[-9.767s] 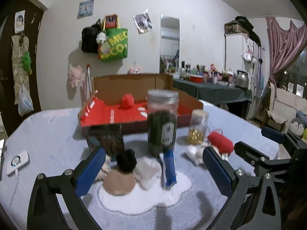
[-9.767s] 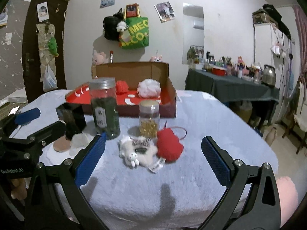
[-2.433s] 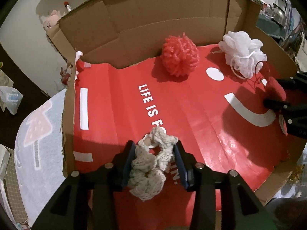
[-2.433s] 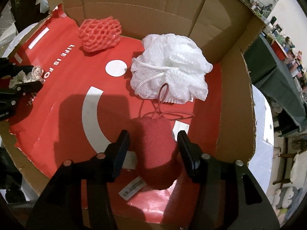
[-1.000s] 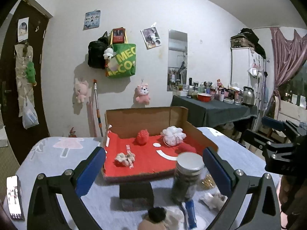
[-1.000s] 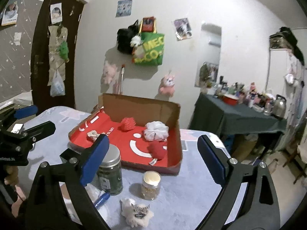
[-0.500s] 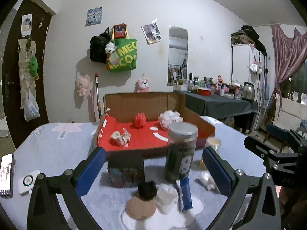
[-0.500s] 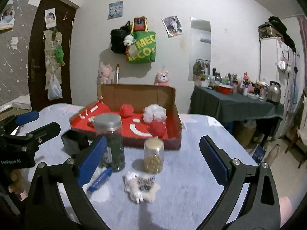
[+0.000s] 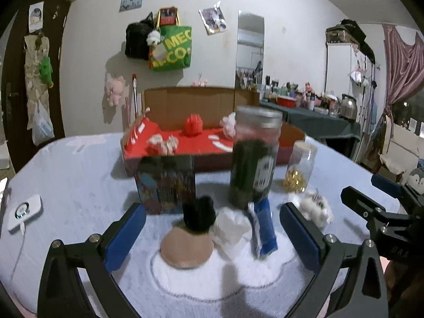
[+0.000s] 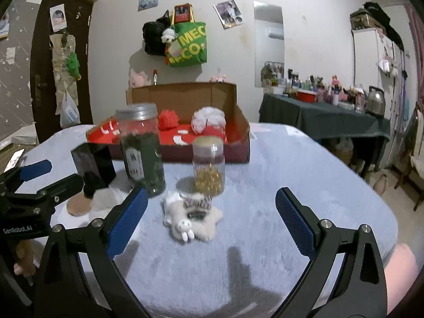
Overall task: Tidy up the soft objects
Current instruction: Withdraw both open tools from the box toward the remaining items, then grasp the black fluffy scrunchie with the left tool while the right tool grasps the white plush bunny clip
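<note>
With four soft pieces already lying in the cardboard box point(image 10: 242, 129) beyond both jaws, the left gripper point(image 9: 212, 232) and right gripper point(image 10: 209, 212) stand spread and empty, the white plush toy point(image 10: 192, 216) between the right jaws and the black pompom point(image 9: 198, 213) between the left still to be boxed.

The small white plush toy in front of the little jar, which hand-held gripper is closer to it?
Right. The right hand-held gripper is open with the white plush toy lying between its fingers. The left hand-held gripper is off to the toy's left, over the powder puff.
</note>
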{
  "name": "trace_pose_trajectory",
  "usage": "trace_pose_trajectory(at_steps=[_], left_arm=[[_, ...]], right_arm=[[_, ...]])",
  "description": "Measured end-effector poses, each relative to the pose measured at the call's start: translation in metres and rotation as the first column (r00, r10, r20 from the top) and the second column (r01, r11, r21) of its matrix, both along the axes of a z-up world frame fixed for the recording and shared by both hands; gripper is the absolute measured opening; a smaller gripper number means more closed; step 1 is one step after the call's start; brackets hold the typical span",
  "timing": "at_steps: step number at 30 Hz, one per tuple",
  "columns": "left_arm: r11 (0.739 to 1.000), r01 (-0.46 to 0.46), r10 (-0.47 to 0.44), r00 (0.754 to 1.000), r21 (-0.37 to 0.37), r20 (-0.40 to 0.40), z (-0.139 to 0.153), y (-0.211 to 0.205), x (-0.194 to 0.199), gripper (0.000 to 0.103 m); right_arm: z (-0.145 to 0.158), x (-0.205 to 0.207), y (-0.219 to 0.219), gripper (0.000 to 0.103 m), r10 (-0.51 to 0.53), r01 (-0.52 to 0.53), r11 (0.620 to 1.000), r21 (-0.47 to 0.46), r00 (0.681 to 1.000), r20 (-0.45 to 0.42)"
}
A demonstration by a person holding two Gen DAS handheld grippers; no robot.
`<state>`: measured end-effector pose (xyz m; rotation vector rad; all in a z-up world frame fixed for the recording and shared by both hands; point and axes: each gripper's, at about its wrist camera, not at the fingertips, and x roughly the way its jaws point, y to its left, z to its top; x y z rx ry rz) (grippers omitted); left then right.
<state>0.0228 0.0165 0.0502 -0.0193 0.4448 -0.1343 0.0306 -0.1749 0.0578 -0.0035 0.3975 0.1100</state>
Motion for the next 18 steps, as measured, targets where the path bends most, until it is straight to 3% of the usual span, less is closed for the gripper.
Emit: trace_pose_trajectory(at_steps=[18], left_arm=[[1.000, -0.007, 0.008, 0.993, 0.005, -0.117, -0.022, 0.006, 0.020, 0.103]], right_arm=[[-0.025, 0.019, 0.004, 0.099, 0.022, -0.023, 1.000, -0.008, 0.995, -0.094]])
